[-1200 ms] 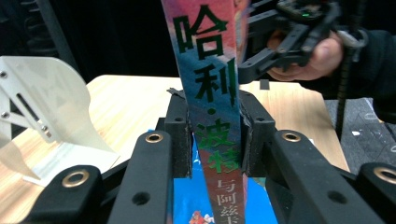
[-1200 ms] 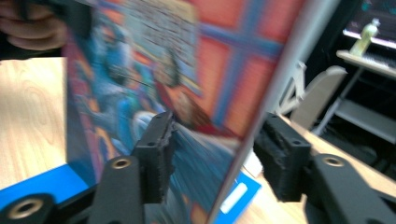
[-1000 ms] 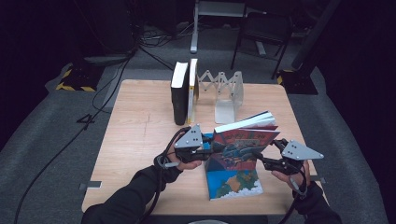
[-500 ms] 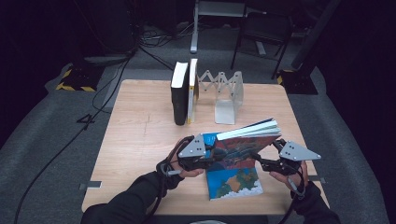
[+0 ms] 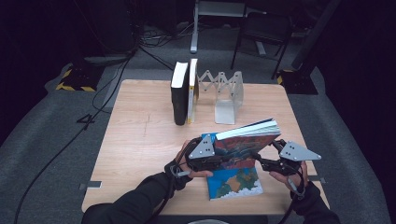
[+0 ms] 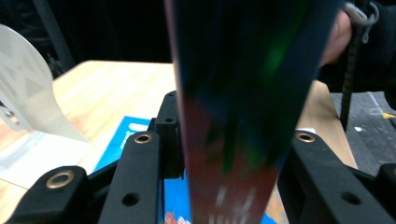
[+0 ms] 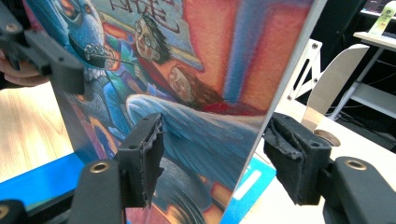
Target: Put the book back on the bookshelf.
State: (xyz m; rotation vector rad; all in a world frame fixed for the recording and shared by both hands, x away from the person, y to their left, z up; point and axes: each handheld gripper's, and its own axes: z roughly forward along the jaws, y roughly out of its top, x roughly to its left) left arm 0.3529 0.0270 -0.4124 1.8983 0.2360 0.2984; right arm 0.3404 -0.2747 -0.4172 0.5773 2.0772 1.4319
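Observation:
A colourful illustrated book (image 5: 245, 139) is held tilted above the table, page edge up and to the right. My left gripper (image 5: 223, 161) is shut on its spine end; the left gripper view shows the spine (image 6: 233, 116) clamped between the two jaws. At the opposite end my right gripper (image 5: 262, 161) is shut on the same book, with its pads pressed on the cover (image 7: 201, 107) and the back. Under the lifted book a second book with a blue cover (image 5: 233, 183) lies flat on the table (image 5: 140, 140).
Two books (image 5: 180, 93) stand upright at the back against a folding metal book rack (image 5: 225, 93). One rack plate (image 6: 28, 102) lies close beside the left gripper. Cables and a chair are on the floor behind the table.
Both grippers have lifted the colourful book off the blue one and tipped it more upright, so more of the blue cover is exposed.

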